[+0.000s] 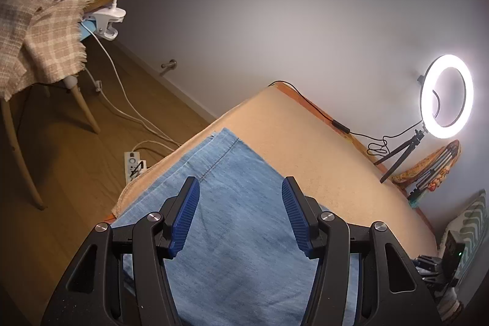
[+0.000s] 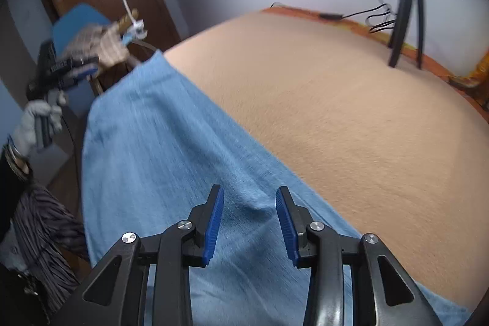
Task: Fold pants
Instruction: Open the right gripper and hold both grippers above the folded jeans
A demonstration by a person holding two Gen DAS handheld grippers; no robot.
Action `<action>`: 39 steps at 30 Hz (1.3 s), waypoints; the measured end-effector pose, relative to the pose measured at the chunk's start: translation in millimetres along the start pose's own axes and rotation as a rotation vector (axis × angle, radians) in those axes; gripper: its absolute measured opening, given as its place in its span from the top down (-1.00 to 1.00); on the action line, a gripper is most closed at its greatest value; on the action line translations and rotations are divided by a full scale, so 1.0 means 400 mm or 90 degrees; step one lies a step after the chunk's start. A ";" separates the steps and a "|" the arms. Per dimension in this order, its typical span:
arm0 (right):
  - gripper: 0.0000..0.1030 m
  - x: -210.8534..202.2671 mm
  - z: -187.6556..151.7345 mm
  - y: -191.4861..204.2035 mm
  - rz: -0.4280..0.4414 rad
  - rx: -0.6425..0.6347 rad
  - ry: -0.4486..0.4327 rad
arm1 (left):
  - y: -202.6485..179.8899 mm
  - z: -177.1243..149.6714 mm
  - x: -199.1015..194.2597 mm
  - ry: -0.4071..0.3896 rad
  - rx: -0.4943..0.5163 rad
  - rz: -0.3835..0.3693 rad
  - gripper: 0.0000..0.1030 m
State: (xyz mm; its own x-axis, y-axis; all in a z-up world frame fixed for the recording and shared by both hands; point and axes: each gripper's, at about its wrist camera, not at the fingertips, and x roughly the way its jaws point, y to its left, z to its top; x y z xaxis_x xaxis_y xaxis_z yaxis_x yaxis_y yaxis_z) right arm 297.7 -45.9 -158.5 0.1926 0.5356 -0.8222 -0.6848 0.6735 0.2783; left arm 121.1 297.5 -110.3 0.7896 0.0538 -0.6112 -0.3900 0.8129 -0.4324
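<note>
In your left wrist view, the left gripper (image 1: 240, 188) fills the bottom of the frame with its 2 blue pads spread apart and nothing pinched between them; it is released and hangs over the pants (image 1: 220, 203). The pants lie as a long light-blue strip from the bottom center up to a stitched hem just left of center, resting flat on the tan blanket (image 1: 321, 142) that covers the bed. At the upper left a chair (image 1: 45, 51) carries a checked throw, and a ring light (image 1: 446, 100) glows at the right edge. In your right wrist view, the right gripper (image 2: 249, 197) sits at the bottom center, its pads also parted and empty, with a soft ridge of denim rising under them. The strip runs from there to the upper left, where it reaches the edge of the bed. At the left edge you can see your gloved hand (image 2: 36, 118) holding the other tool, off the fabric. This picture is blurred, so fine creases are hard to read. My read is that a lengthwise fold is already in and the next fold is end to end. To do it well, take the hem end with both layers inside each pinch, 1 gripper near each corner, lift evenly, and lay it square on the other end.
</note>
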 end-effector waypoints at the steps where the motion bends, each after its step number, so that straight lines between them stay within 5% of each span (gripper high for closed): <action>1: 0.26 0.011 0.000 0.009 -0.007 -0.012 0.008 | 0.001 0.001 0.002 0.001 -0.002 0.000 -0.07; 5: 0.47 0.040 -0.004 0.038 -0.043 -0.056 0.018 | 0.001 0.001 0.016 0.009 -0.002 -0.004 -0.07; 8: 0.99 0.030 -0.009 0.063 -0.093 -0.094 0.020 | -0.006 0.001 0.021 0.013 0.005 -0.005 -0.07; 13: 1.00 -0.048 0.016 0.106 -0.190 -0.166 -0.052 | -0.006 -0.007 0.025 0.018 0.013 0.007 -0.07; 18: 1.00 0.032 -0.003 0.099 -0.210 -0.164 0.026 | 0.004 -0.011 0.026 0.023 0.010 0.019 -0.07; 20: 0.94 0.036 -0.007 0.088 -0.201 -0.151 0.039 | 0.010 -0.010 0.019 0.020 0.010 0.025 -0.07; 23: 0.33 -0.006 0.019 0.069 -0.151 -0.098 0.018 | 0.022 -0.007 0.007 0.013 -0.006 0.019 -0.07; 28: 0.33 -0.003 0.092 0.077 -0.022 -0.032 -0.013 | 0.020 -0.010 -0.001 0.013 -0.010 0.010 -0.07; 34: 0.30 0.128 0.171 0.111 0.043 0.002 0.014 | 0.015 -0.024 -0.012 0.020 -0.004 0.010 -0.07; 38: 0.43 0.186 0.192 0.163 0.018 -0.031 0.030 | 0.036 -0.026 -0.022 0.016 -0.002 0.023 -0.07; 39: 0.61 0.189 0.195 0.176 0.011 -0.045 0.029 | 0.047 -0.028 -0.021 0.017 -0.006 0.026 -0.07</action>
State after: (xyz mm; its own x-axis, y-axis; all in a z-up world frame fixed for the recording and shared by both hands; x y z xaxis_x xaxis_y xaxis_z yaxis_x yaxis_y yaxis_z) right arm 318.8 81.7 -162.6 0.1500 0.5218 -0.8398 -0.7361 0.6260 0.2575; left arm 101.9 305.9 -120.7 0.7596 0.0713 -0.6464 -0.4267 0.8048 -0.4126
